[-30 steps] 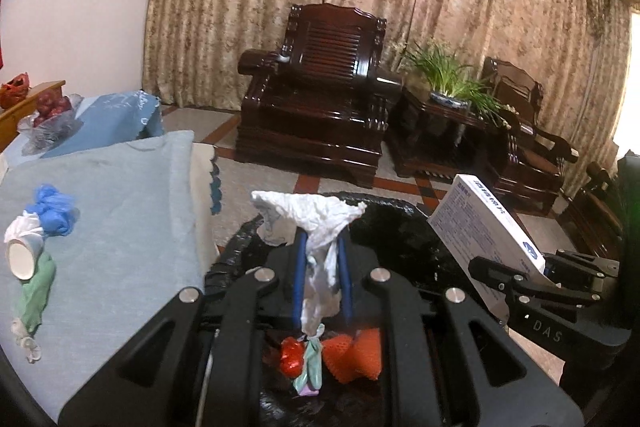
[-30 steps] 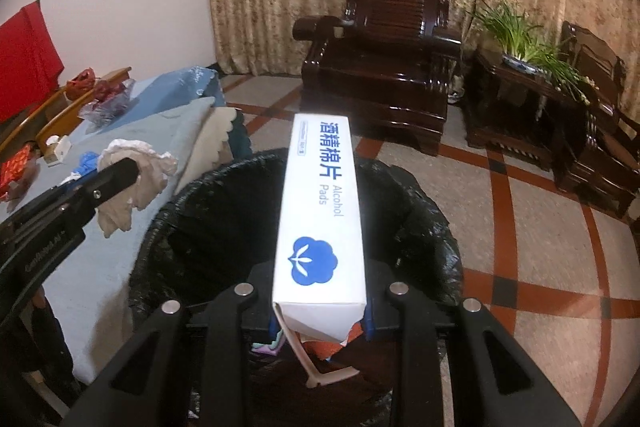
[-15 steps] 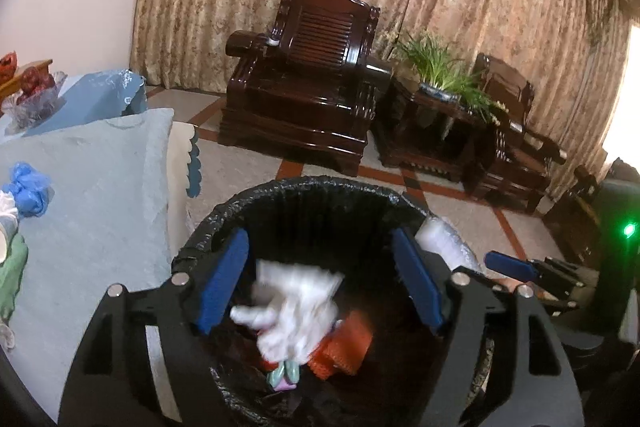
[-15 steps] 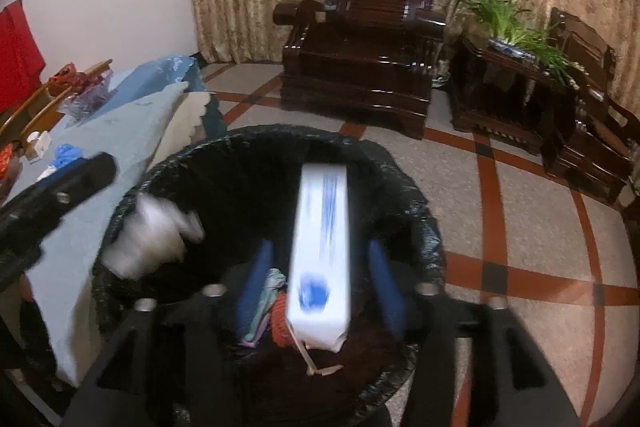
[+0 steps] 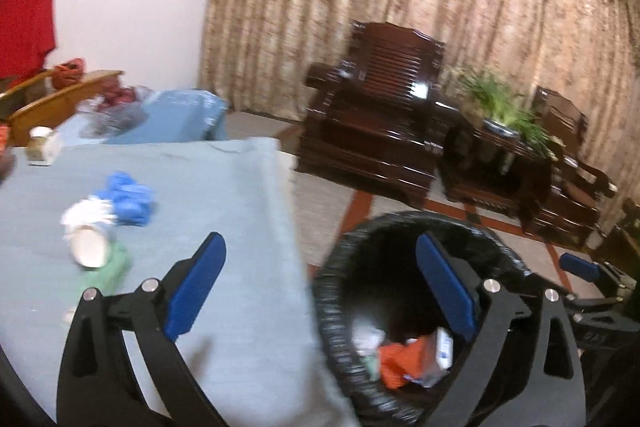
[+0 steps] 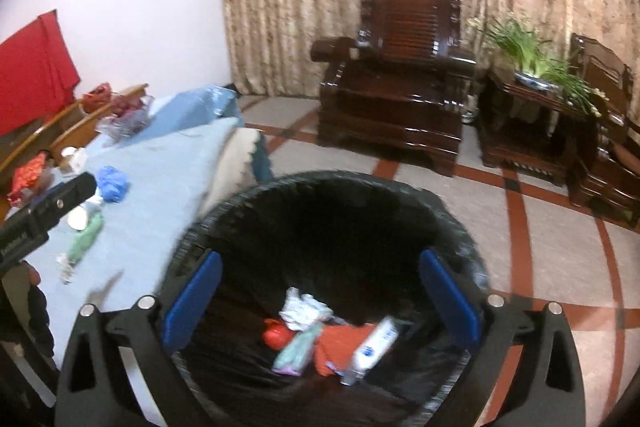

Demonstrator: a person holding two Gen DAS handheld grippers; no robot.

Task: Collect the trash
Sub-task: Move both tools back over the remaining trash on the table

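Observation:
My right gripper point(image 6: 320, 259) hangs over the black-bagged bin point(image 6: 460, 227), its jaws opening with nothing between them. In the bin lie the white tissue point(image 6: 304, 309), the white-and-blue box point(image 6: 376, 341) and orange and green scraps. My left gripper point(image 5: 320, 247) straddles the bin rim point(image 5: 332, 267) and the table edge, jaws opening and empty. On the blue-clothed table point(image 5: 224, 307) lie a blue wad point(image 5: 128, 195), a tipped paper cup point(image 5: 90, 241), a white tissue point(image 5: 86, 213) and a green scrap point(image 5: 108, 271).
A dark wooden armchair point(image 6: 396, 87) and a side table with a plant point(image 6: 532, 95) stand before the curtain. Wooden chair backs point(image 5: 60, 95), a red cloth point(image 5: 24, 11) and a fruit bowl point(image 5: 116, 107) sit beyond the table. Tiled floor lies right of the bin.
Both grippers opened: the tissue fell from the left and the box from the right into the bin. The left gripper swung left toward the table.

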